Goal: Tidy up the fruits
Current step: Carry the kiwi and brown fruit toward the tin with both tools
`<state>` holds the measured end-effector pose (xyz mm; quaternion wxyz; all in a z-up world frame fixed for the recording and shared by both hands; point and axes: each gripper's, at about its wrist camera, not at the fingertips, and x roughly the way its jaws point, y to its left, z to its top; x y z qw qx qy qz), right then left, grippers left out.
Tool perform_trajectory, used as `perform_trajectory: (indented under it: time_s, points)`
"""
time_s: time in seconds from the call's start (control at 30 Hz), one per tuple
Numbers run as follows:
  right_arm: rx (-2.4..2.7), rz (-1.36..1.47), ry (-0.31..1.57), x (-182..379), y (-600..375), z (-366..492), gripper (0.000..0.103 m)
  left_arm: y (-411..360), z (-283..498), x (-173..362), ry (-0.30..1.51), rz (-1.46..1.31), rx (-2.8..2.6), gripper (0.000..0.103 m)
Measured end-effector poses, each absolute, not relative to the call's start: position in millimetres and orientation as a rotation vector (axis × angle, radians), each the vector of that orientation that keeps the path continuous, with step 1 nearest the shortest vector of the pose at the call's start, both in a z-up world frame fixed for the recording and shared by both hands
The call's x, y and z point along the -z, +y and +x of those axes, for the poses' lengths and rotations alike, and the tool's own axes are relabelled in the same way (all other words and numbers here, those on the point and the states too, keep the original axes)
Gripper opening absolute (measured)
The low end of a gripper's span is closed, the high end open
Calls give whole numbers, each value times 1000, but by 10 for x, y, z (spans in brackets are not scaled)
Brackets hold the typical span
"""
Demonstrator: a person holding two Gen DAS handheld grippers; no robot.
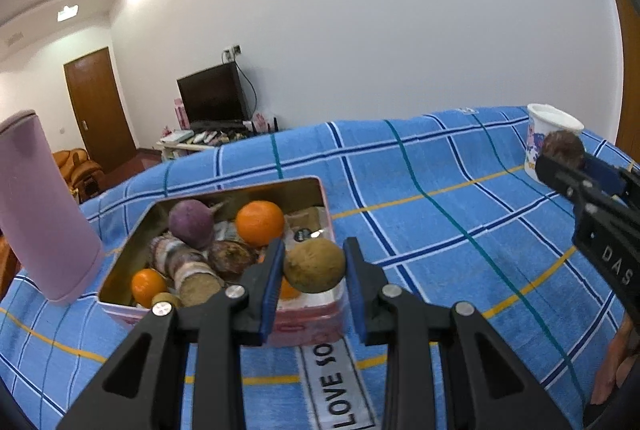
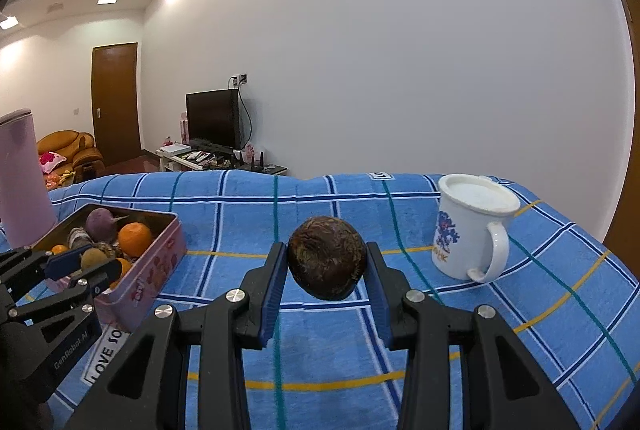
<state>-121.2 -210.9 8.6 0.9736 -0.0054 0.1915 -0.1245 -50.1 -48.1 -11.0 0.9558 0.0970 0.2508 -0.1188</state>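
A brown kiwi [image 1: 314, 265] is gripped between the blue pads of the left tongs [image 1: 312, 284], raised over the near right corner of the pink tin [image 1: 312, 326]. Inside the tin, left of and beyond those tongs, oranges [image 1: 259, 223], a purple fruit [image 1: 191, 224] and what may be a wrapped roll are seen. A dark round fruit [image 2: 327, 263] is clamped in the right tongs [image 2: 326, 290] above the blue checked cloth [image 2: 400, 350], with a white mug [image 2: 466, 230] just right of them.
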Motion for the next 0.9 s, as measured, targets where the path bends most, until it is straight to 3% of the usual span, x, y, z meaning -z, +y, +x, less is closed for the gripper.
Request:
perform_trajectory:
  time_s: [0.9]
  points:
    - [181,-11,379,-76,-1603,-1352,41,-237,-627,71,490,173,243,32]
